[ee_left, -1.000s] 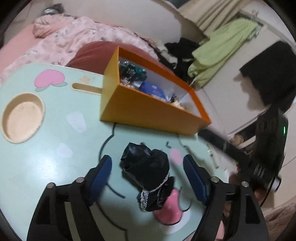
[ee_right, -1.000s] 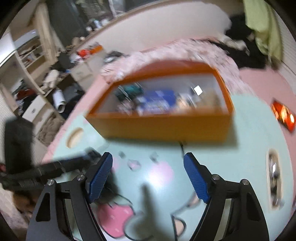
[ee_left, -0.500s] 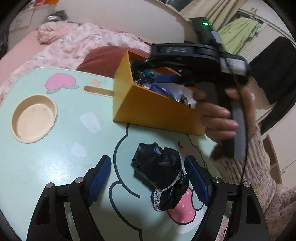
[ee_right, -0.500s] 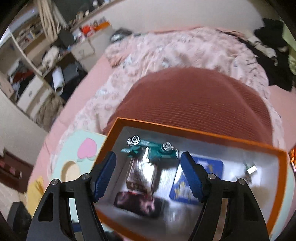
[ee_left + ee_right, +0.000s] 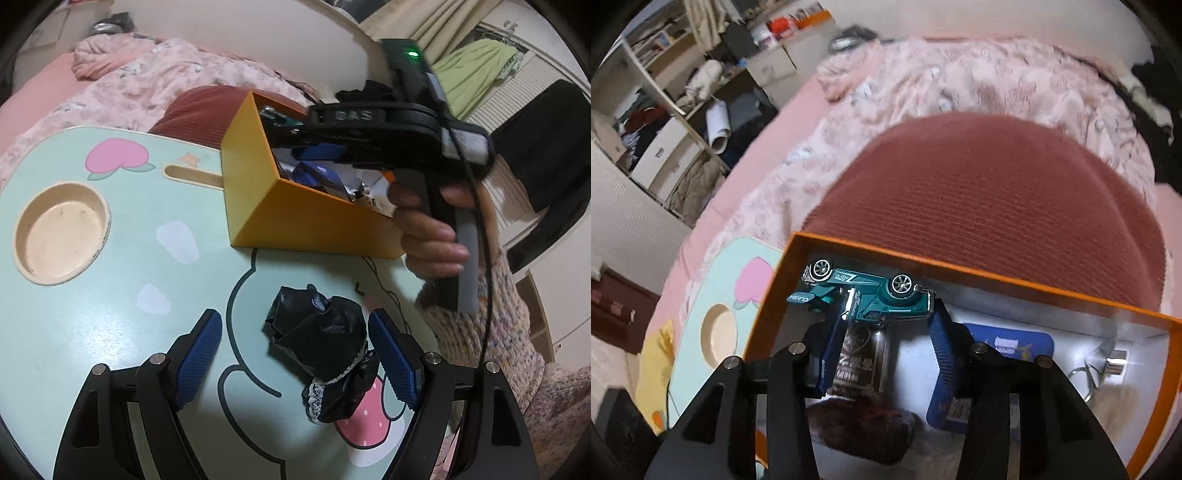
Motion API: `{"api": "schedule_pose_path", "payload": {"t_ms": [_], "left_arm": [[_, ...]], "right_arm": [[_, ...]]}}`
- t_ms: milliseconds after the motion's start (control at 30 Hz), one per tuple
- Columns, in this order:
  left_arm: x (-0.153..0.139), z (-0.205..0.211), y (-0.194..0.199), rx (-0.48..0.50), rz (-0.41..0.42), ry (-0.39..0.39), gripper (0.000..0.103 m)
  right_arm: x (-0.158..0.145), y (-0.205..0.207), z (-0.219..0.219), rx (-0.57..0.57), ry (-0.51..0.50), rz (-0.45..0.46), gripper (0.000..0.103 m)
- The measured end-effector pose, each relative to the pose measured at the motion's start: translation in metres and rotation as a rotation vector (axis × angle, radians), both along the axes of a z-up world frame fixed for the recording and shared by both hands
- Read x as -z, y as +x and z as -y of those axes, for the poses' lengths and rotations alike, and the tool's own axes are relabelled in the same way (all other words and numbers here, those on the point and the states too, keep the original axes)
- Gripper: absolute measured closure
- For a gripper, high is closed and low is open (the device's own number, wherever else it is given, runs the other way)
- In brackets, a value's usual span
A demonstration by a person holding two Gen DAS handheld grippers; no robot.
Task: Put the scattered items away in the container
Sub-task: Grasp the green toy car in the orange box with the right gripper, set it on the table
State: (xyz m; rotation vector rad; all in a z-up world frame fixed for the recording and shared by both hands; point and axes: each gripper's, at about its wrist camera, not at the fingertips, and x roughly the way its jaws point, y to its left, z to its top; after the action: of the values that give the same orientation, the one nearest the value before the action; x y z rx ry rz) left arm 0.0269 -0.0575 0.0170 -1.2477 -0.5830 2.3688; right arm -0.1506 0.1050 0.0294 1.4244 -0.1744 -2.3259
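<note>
Straddling the crumpled black lace-trimmed cloth (image 5: 325, 343) on the mint cartoon table (image 5: 92, 314), we are holding the left gripper (image 5: 295, 354) with jaws apart. Our right gripper (image 5: 886, 347), jaws also apart and empty, is hovering inside the orange cardboard box (image 5: 295, 225). Next, we judge, closing and lifting.

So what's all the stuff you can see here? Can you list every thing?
Box: one, orange, on the table's far side.
Toy car: one, teal, upside down in the box.
Silver packet: one, in the box, between the right fingers.
Blue card: one, flat in the box.
Black cloth with lace trim: one, on the table, between the left fingers.
Table: one, mint green with cartoon print.
Round cup hollow: one, cream, in the table.
Cushion: one, dark red, behind the box.
Blanket: one, pink, on the bed.
Left gripper: open, around the cloth.
Right gripper: open, inside the box.
</note>
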Motion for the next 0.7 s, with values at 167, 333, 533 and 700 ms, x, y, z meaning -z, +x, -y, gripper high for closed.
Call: {"api": "schedule_pose_path", "payload": {"t_ms": [167, 333, 533, 700], "left_arm": [[-0.007, 0.004, 0.005, -0.009, -0.029, 0.006, 0.022], [-0.014, 0.01, 0.005, -0.023, -0.048, -0.009, 0.022], [-0.023, 0.02, -0.001, -0.064, -0.061, -0.016, 0.022], [-0.038, 0.021, -0.01, -0.085, -0.081, -0.076, 0.022]], "right_arm": [[-0.021, 0.026, -0.015, 0.061, -0.053, -0.072, 0.057], [-0.045, 0.067, -0.038, 0.122, -0.107, -0.162, 0.057], [-0.029, 0.128, -0.054, 0.111, -0.049, -0.126, 0.057], [0.011, 0.154, -0.053, 0.14, 0.02, -0.054, 0.057]]}}
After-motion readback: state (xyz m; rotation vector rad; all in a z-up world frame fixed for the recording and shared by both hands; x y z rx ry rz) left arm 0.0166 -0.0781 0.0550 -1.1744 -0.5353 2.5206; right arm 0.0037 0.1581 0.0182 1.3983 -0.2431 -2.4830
